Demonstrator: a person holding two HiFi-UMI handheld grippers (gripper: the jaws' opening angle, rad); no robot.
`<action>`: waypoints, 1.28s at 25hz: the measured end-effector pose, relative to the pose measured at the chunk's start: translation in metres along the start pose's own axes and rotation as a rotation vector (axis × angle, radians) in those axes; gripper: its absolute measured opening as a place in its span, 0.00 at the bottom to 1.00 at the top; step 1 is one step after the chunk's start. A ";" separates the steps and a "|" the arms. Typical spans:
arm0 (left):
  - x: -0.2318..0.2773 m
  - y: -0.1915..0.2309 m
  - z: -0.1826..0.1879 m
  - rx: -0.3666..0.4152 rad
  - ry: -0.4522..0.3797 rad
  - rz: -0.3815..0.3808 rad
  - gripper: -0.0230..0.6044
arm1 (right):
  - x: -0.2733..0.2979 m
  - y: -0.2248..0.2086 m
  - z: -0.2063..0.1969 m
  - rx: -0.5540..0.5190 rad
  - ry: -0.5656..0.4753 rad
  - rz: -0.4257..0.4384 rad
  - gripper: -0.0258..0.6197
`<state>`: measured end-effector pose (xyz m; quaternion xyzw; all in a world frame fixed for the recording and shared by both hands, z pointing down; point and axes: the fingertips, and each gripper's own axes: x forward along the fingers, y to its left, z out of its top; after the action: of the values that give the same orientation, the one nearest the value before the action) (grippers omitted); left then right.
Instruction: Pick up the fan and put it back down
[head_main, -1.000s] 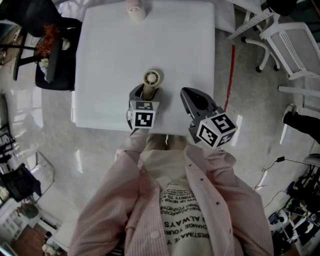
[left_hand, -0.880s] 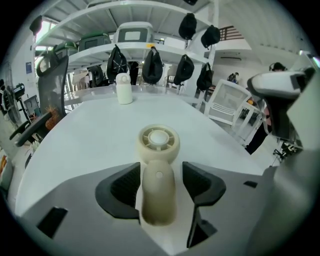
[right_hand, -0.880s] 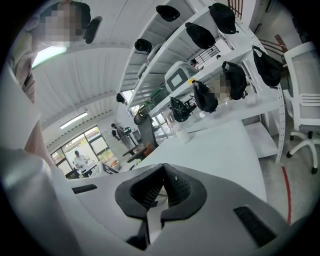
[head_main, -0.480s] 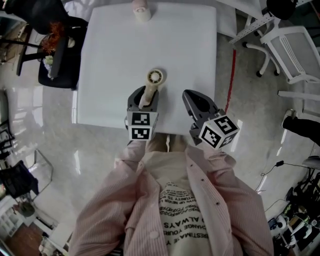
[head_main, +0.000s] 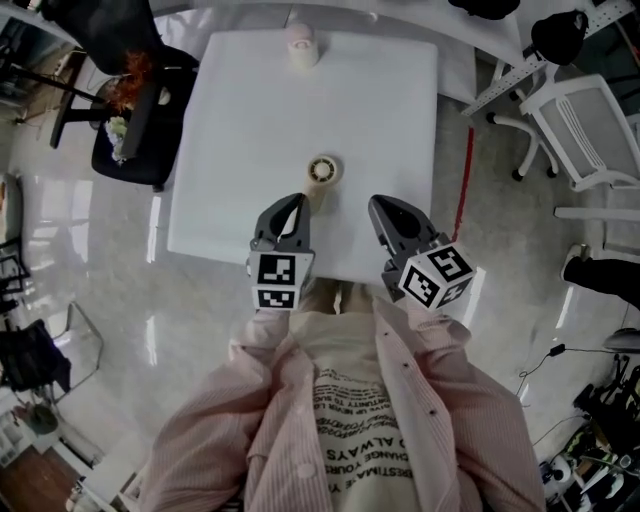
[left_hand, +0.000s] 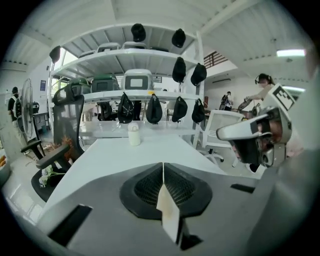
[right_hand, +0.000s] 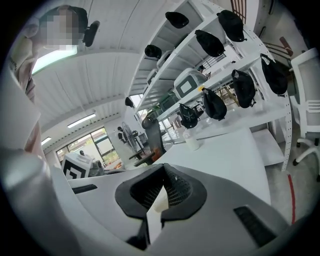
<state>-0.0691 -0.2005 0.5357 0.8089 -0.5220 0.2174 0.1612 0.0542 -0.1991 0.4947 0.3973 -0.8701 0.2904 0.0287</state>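
Head view, fan (head_main: 322, 170) handle unclear nr left gripper (head_main: 293, 202), fingers just closed empty, right gripper (head_main: 386, 206) shut.

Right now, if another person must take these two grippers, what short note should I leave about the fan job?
Left gripper: jaws have just closed, nothing between them; above the near edge of the table.
Right gripper: shut, empty, beside it.
Fan: on the table just beyond the left gripper, free of both.
Done: the fan appears set down.
Left: probably nothing; check it rests steady.
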 end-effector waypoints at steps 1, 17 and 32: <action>-0.005 0.001 0.005 0.000 -0.014 -0.001 0.05 | -0.001 0.001 0.003 -0.017 -0.005 -0.007 0.04; -0.064 0.026 0.092 -0.007 -0.230 -0.052 0.04 | -0.014 0.018 0.074 -0.210 -0.142 -0.089 0.04; -0.098 0.058 0.142 -0.037 -0.362 -0.002 0.04 | -0.039 0.020 0.139 -0.235 -0.296 -0.134 0.04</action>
<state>-0.1313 -0.2175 0.3651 0.8323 -0.5455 0.0583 0.0796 0.0918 -0.2356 0.3592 0.4867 -0.8643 0.1224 -0.0342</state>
